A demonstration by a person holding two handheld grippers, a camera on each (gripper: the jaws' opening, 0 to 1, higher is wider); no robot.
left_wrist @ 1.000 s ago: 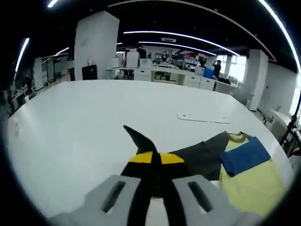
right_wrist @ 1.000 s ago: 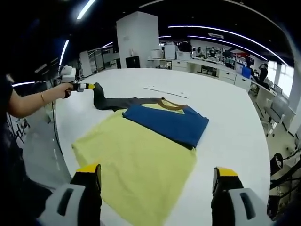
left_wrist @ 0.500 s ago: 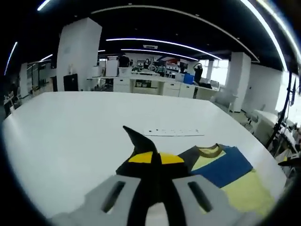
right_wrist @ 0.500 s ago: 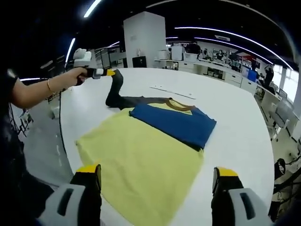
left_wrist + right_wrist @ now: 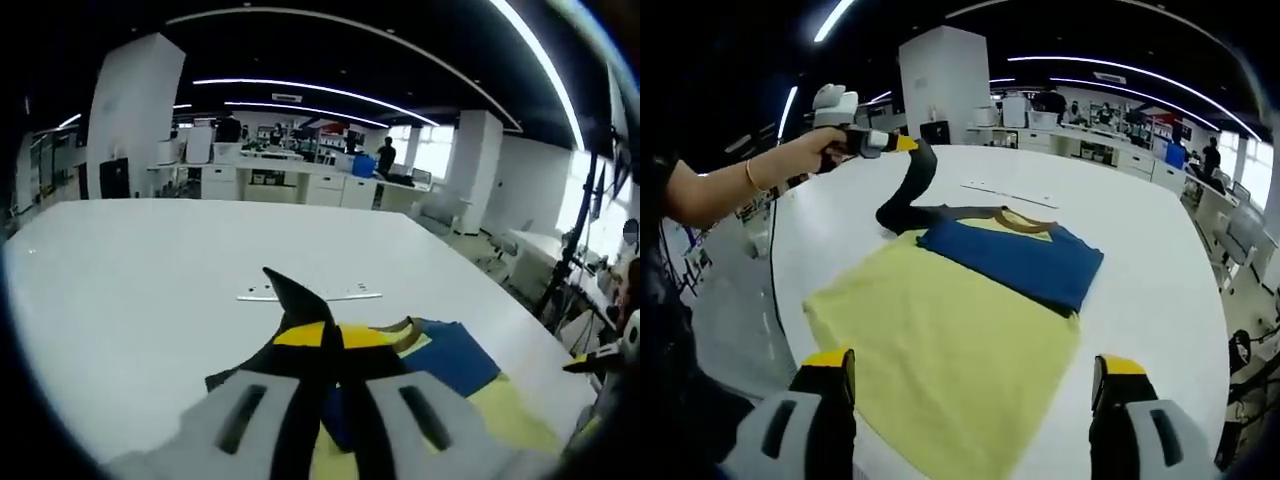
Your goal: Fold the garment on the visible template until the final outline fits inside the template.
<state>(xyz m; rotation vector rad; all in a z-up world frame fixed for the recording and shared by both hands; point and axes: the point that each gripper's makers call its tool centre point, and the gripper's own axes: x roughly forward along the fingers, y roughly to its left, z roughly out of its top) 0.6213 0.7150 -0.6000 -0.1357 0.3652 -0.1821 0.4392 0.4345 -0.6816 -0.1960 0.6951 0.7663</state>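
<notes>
A yellow T-shirt (image 5: pixel 940 340) lies flat on the white table (image 5: pixel 1140 230), just beyond my open right gripper (image 5: pixel 975 400), which has nothing between its jaws. The shirt's blue sleeve (image 5: pixel 1020 262) is folded across the chest. The dark grey sleeve (image 5: pixel 902 195) rises off the table in an arc, pinched at its end by my left gripper (image 5: pixel 902 144), which a hand holds in the air. In the left gripper view, my left gripper (image 5: pixel 330 335) is shut on the dark sleeve (image 5: pixel 290 295), with the blue sleeve (image 5: pixel 450 355) and brown collar (image 5: pixel 395 328) below it.
A thin white strip (image 5: pixel 1005 195) lies flat on the table beyond the collar, also seen as the strip (image 5: pixel 308 294). The table edge (image 5: pixel 780 300) runs close by the shirt's left side. The person's forearm (image 5: pixel 730 195) reaches in from the left. Desks and people stand far behind.
My left gripper has lifted the dark sleeve off the table and carried it up and toward the shirt's body. The right gripper has stayed open and still.
</notes>
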